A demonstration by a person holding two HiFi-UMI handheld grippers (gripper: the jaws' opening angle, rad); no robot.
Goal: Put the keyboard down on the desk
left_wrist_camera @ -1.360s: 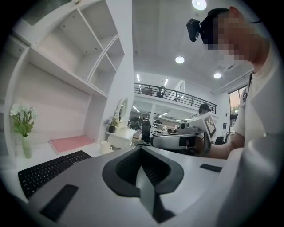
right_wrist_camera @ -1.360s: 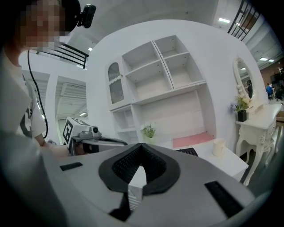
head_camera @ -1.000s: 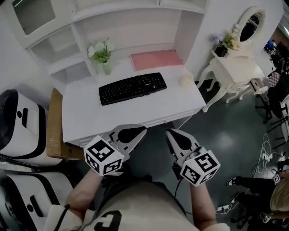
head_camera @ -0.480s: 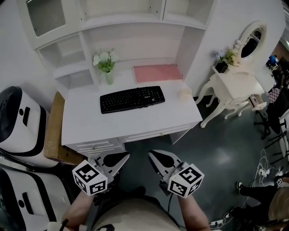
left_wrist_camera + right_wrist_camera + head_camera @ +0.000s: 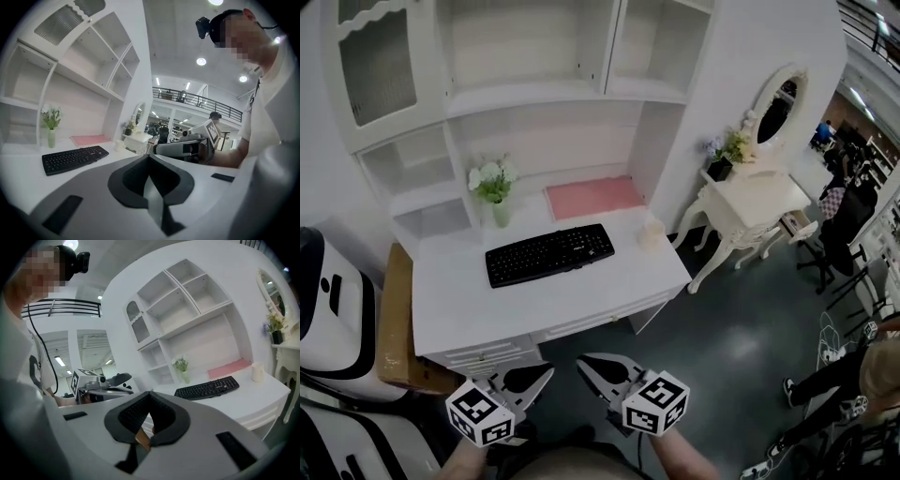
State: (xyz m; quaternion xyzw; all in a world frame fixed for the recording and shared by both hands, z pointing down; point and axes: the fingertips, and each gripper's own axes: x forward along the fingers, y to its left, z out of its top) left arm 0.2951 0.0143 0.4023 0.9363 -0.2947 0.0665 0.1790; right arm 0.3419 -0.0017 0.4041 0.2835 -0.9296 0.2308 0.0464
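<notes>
The black keyboard lies flat on the white desk, left of its middle; it also shows in the left gripper view and the right gripper view. My left gripper and right gripper hang side by side in front of the desk, well short of its front edge and apart from the keyboard. Both are shut with nothing between the jaws. In its own view the left gripper points past the desk's right end, and the right gripper points left of the keyboard.
On the desk stand a vase of flowers, a pink mat and a small white cup. White shelves rise behind. A white vanity table stands to the right, white-and-black machines and a cardboard panel to the left.
Both grippers have drawn back from the desk's front edge toward the person and sunk in the picture. The head view has tilted up, and the keyboard lies still.
</notes>
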